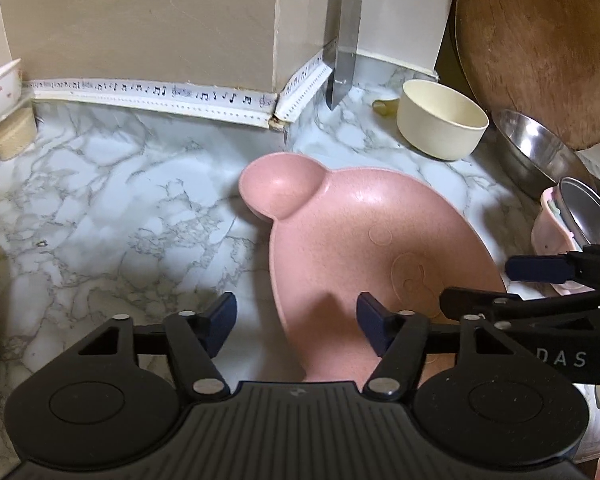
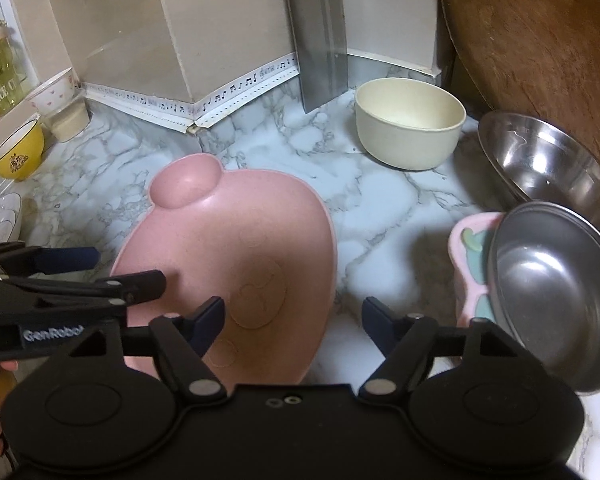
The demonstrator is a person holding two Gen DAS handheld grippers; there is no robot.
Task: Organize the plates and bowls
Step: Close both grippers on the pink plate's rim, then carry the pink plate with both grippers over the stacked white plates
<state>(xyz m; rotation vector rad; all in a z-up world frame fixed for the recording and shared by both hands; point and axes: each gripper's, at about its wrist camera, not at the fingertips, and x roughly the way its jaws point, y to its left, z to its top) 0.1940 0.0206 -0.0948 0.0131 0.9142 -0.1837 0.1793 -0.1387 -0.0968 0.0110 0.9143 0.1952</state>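
Observation:
A pink plate with a round ear-shaped cup [image 1: 352, 232] lies on the marble counter, also in the right wrist view [image 2: 236, 240]. My left gripper [image 1: 296, 326] is open, its fingers straddling the plate's left rim. My right gripper [image 2: 292, 320] is open, straddling the plate's right rim; it also shows at the right of the left wrist view [image 1: 540, 280]. A cream bowl [image 2: 408, 128] stands behind the plate. A small steel bowl [image 2: 552, 304] leans on a pink holder [image 2: 472, 272] at the right. A larger steel bowl [image 2: 548, 164] sits behind it.
A cleaver [image 2: 320, 32] hangs against the back wall. A round wooden board [image 2: 540, 48] leans at the right. A yellow bowl [image 2: 16, 152], a white patterned bowl [image 2: 52, 92] and a white plate [image 2: 2, 220] stand at the left. The marble counter [image 1: 100, 200] stretches left.

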